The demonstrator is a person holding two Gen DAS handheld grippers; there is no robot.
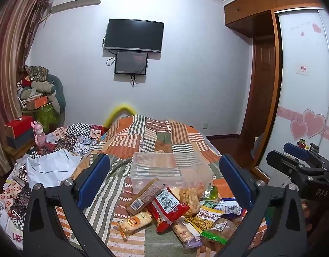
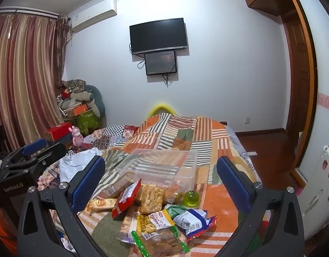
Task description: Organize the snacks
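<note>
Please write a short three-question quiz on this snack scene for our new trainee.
1. True or false: the clear plastic box already holds snacks.
2. Which lies nearest the green jelly cup? A) red packet B) bag of puffed snacks C) round cracker pack
3. Fill in: both the left gripper and the right gripper are ____.

Key: 1 false; 2 B; 3 open.

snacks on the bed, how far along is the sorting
Nothing looks done: the clear plastic bin appears empty. Nothing is in hand; the left gripper and right gripper both hover with jaws wide open. Left: the whole pile on the bedspread, including the red packet, the green jelly cup and the blue-and-white packet.
</note>
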